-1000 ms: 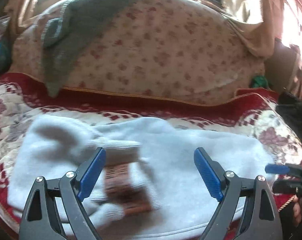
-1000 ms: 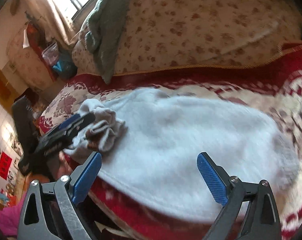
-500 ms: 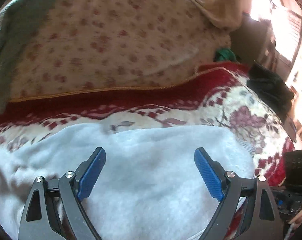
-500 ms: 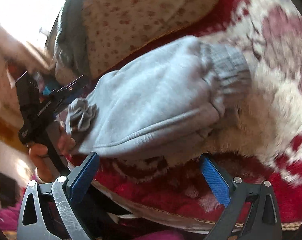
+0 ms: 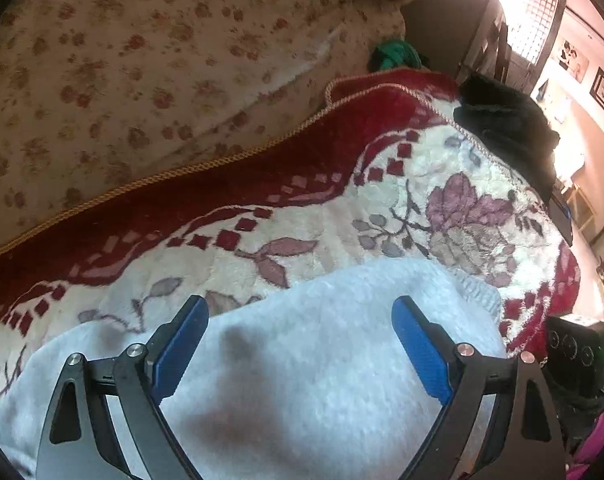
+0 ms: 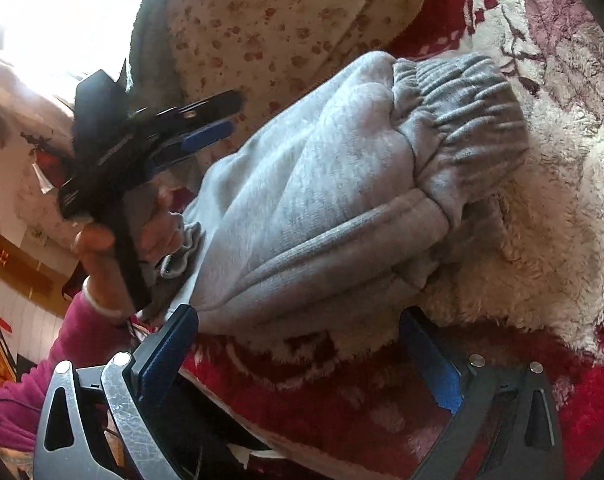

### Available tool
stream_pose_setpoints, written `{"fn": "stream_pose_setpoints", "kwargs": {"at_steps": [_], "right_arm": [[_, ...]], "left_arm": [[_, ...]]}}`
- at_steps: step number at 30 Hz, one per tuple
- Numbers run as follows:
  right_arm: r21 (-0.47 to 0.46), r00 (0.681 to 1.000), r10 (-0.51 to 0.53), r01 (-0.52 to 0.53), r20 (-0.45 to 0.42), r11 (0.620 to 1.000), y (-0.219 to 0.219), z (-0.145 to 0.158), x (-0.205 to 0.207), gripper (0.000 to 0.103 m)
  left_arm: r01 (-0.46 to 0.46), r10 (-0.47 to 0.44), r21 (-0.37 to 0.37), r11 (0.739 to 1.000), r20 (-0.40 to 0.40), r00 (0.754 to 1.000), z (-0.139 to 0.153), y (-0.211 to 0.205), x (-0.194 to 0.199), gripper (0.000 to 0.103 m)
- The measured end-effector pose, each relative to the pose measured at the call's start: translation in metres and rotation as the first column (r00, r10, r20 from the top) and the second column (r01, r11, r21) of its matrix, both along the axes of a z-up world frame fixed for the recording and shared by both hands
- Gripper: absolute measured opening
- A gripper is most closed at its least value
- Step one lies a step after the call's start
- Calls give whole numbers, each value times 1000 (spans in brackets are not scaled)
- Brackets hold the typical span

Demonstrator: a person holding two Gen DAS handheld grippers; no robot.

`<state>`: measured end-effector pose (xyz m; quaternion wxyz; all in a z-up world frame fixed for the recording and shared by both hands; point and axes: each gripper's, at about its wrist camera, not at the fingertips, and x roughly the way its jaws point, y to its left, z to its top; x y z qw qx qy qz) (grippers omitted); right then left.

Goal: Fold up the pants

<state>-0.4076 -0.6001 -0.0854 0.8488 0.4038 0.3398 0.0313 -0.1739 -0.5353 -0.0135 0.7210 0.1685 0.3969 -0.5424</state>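
Observation:
Light grey fleece pants [image 6: 334,208] lie folded in a thick bundle on a red and cream floral blanket [image 6: 562,208], the elastic waistband [image 6: 462,92] at the far right end. In the left wrist view the pants [image 5: 322,360] fill the lower half. My left gripper [image 5: 300,344] is open and empty just above the fabric; it also shows in the right wrist view [image 6: 206,128], held over the bundle's left end. My right gripper [image 6: 298,352] is open and empty at the blanket's front edge, below the bundle.
A floral cushion [image 5: 142,80] backs the seat. A black garment [image 5: 510,128] lies on the blanket's far right corner, a green cloth [image 5: 394,56] behind it. A black device [image 5: 578,360] stands off the blanket's right edge. A grey-green garment [image 6: 150,48] drapes the cushion.
Both cameras have swung right and tilted. The left gripper moved from the cuffs toward the waistband end. The right gripper dropped to the blanket's front edge. Both stayed open.

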Motion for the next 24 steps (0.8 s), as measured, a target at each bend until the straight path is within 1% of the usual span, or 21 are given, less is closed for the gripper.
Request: {"fn": "stream_pose_setpoints", "kwargs": {"at_steps": [5, 10, 14, 17, 20, 24], "right_arm": [[36, 999, 16, -17, 32, 999, 1, -1, -6, 103], [50, 998, -28, 26, 50, 998, -6, -6, -1, 103], [40, 997, -43, 41, 64, 998, -8, -6, 1, 103], [29, 996, -36, 34, 79, 999, -4, -5, -5, 103], [30, 994, -33, 30, 100, 999, -2, -8, -8, 103], [38, 990, -41, 37, 136, 999, -3, -10, -12, 103]], "left_arm": [[31, -31, 43, 999, 5, 1000, -10, -18, 2, 92], [80, -80, 97, 992, 2, 997, -22, -32, 0, 92], [143, -141, 104, 984, -21, 990, -26, -44, -3, 92], [204, -200, 110, 973, -50, 979, -30, -54, -3, 93], [247, -237, 124, 961, -90, 967, -35, -65, 0, 92], [326, -304, 135, 936, -160, 939, -40, -74, 0, 92]]}}
